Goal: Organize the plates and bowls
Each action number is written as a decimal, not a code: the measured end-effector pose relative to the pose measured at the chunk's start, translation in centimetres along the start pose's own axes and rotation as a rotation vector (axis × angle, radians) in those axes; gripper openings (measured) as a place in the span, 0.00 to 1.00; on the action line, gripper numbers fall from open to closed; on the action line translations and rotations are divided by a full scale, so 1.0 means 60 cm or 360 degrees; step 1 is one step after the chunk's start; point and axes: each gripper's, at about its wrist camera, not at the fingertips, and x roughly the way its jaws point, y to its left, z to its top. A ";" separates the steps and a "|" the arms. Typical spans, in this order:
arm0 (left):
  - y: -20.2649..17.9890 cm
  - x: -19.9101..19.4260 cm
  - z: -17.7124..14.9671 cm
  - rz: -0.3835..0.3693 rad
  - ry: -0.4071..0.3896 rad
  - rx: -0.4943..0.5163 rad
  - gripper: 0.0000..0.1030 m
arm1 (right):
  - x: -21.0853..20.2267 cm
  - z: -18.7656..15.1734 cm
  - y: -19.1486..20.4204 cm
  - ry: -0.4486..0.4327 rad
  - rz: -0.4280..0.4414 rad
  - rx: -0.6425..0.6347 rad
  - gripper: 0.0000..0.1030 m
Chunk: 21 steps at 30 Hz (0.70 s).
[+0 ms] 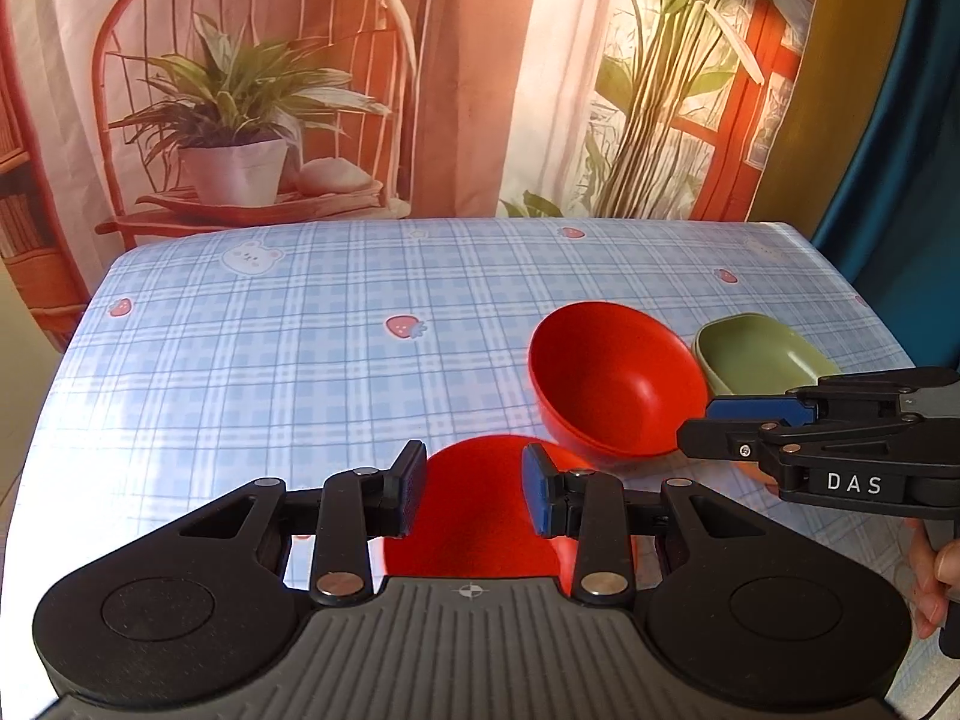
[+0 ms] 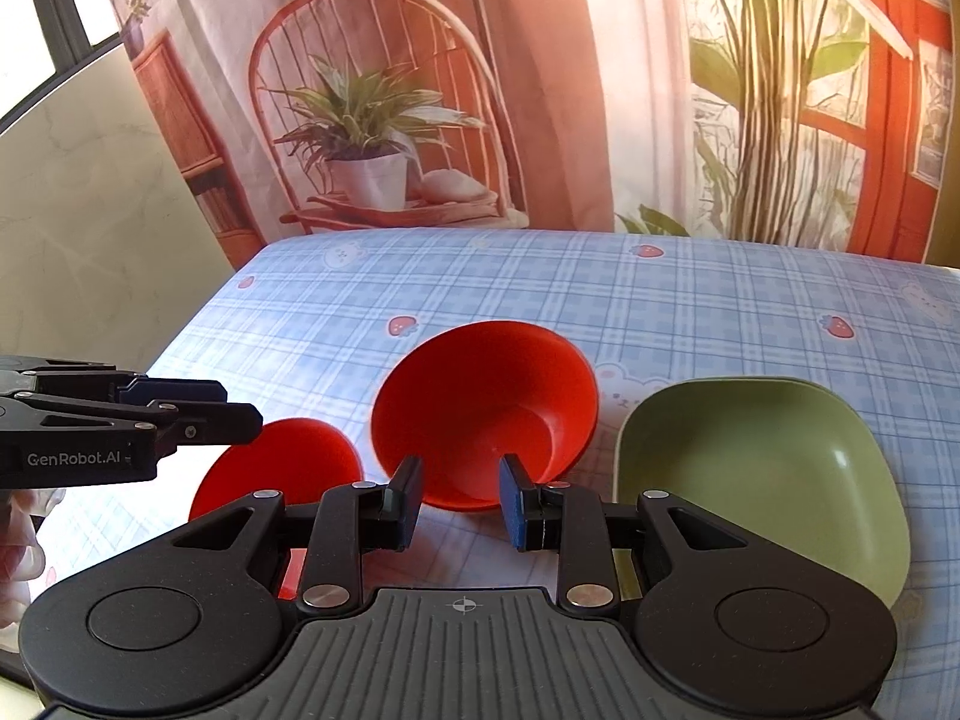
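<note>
Red bowl tilted on the checked worktop, between red plate and green dish; left hand-held gripper and right hand-held gripper both parted (nothing held).

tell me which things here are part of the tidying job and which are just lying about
Job:
red bowl
red plate
green dish
left gripper and right gripper, both open, holding nothing

Not the job:
checked tablecloth
printed backdrop

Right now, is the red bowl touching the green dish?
Cannot tell. In the right wrist view, red bowl and green dish show only a sliver of cloth between; left wrist view overlaps them.
</note>
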 end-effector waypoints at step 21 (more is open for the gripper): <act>0.057 -0.003 -0.080 -0.0068 -0.0024 -0.0200 0.36 | 0.047 -0.041 0.083 0.0148 0.0012 -0.0134 0.26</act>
